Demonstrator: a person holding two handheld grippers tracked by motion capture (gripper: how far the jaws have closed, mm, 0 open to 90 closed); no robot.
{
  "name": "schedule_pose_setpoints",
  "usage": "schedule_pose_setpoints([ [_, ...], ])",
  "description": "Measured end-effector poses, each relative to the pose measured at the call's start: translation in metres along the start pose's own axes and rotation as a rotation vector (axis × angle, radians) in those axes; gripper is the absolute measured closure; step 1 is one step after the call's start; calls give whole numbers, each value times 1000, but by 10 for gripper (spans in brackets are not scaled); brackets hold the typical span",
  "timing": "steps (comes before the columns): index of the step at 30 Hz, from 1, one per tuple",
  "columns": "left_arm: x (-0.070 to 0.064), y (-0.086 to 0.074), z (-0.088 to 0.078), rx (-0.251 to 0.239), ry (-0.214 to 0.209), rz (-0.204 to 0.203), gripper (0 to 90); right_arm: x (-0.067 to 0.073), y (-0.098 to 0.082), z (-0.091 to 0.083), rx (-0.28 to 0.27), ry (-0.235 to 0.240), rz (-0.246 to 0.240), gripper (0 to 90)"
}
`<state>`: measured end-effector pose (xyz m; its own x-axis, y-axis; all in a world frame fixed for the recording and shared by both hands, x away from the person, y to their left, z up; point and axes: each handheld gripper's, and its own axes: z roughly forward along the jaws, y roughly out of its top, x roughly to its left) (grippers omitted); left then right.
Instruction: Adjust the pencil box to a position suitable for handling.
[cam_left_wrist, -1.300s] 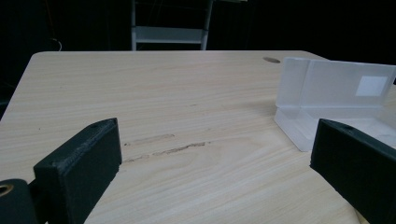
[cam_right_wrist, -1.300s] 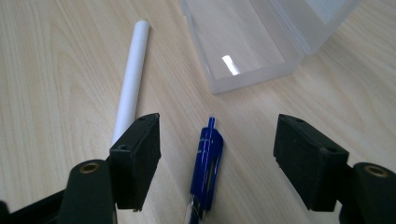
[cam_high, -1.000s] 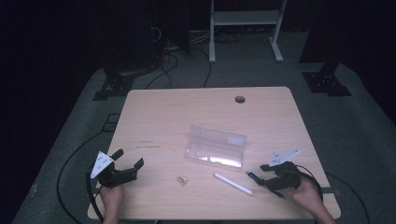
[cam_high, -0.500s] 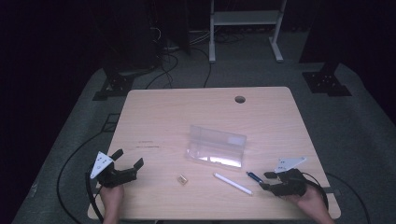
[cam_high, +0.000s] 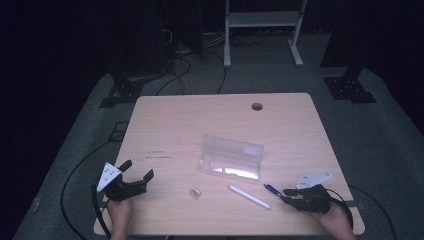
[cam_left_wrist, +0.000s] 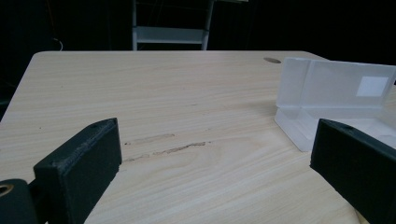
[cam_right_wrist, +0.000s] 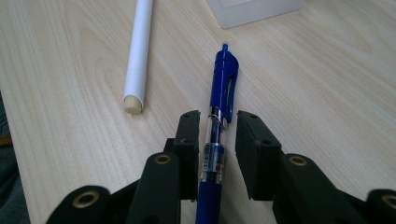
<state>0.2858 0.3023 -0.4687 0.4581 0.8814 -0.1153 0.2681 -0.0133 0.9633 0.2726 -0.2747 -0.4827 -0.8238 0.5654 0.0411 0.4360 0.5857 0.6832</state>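
Note:
A blue click pen (cam_right_wrist: 224, 79) lies on the wooden table (cam_high: 200, 120) near its front right. My right gripper (cam_right_wrist: 218, 121) straddles the pen's clear barrel, its jaws drawn in close with a thin gap on each side, so it is still open. From above, the right gripper (cam_high: 284, 195) points left at the blue pen (cam_high: 271, 189). A white pen (cam_high: 248, 196) lies just to its left, also close by in the right gripper view (cam_right_wrist: 138, 46). My left gripper (cam_high: 138, 169) rests at the front left, wide open and holding nothing (cam_left_wrist: 212, 154).
An open clear plastic case (cam_high: 232, 156) stands mid-table, ahead and right of the left gripper (cam_left_wrist: 336, 93). A small tan object (cam_high: 195, 192) lies near the front centre. A cable hole (cam_high: 257, 106) sits at the far edge. Cables trail off both front corners.
My right gripper has dropped lower and slid left onto the blue pen, and its jaws have narrowed around it. The left gripper has not moved.

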Motion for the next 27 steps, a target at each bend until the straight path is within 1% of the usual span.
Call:
schedule_pose_setpoints([
  [2,0,0,0,-1,0,3,11,0,0,1,3,-3,-7,726],
  [4,0,0,0,-3,0,1,11,1,-1,1,5,-6,-12,730],
  [6,0,0,0,-1,1,1,11,1,-1,2,5,-8,-10,756],
  [9,0,0,0,-4,0,2,11,2,-3,3,9,-9,-12,772],
  [12,0,1,-1,-4,0,2,11,3,-4,4,12,-10,-11,772],
  [16,0,1,-1,-3,0,1,11,3,-6,5,2,-11,-2,775],
  [19,-1,1,-2,-6,-2,4,11,5,-7,4,-9,-18,6,784],
  [21,-1,1,-2,-7,-1,4,11,6,-8,4,-16,-29,2,788],
  [27,0,2,-1,-10,-3,4,11,8,-10,3,-19,-47,15,792],
])
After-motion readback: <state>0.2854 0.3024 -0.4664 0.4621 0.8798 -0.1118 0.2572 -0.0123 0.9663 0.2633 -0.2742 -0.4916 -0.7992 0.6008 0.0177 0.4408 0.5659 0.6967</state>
